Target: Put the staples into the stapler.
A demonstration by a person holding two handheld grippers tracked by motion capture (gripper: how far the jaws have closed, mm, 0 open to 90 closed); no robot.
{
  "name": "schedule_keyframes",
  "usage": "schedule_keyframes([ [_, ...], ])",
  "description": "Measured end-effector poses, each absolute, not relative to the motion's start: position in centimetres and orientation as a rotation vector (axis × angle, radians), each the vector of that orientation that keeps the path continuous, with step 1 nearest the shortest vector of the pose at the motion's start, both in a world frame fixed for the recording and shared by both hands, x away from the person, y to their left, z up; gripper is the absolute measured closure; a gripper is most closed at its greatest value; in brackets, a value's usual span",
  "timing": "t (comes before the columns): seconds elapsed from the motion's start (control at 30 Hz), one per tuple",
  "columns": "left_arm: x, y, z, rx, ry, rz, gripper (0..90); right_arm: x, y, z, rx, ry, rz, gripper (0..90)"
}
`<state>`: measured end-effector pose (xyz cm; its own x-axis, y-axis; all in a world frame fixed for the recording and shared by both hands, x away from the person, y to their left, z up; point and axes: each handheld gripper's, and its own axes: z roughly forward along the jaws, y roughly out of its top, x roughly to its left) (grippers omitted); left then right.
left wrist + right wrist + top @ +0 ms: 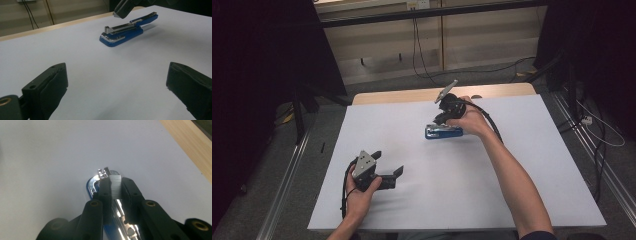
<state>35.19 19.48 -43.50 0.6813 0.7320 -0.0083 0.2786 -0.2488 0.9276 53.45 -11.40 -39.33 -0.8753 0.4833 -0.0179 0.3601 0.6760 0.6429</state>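
Right tongs pinch a light, brittle-looking staple strip above the blue stapler, probably its open magazine; left tongs, spread, at seven o'clock.

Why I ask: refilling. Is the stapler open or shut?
Open: the blue stapler shows its bare metal staple track, top arm swung back; the right gripper holds a staple strip.

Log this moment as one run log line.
right gripper: shut on staple strip over blue stapler | left gripper: open, idle | table
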Motion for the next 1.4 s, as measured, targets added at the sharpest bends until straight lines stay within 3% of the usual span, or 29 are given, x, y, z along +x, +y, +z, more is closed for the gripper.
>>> schedule_keyframes([
  [1.4, 35.2, 19.6, -43.5, 1.831, 0.795, 0.527, 4.0, 54.6, -10.4, -40.9, 0.367, 2.795, 0.889, 79.3],
])
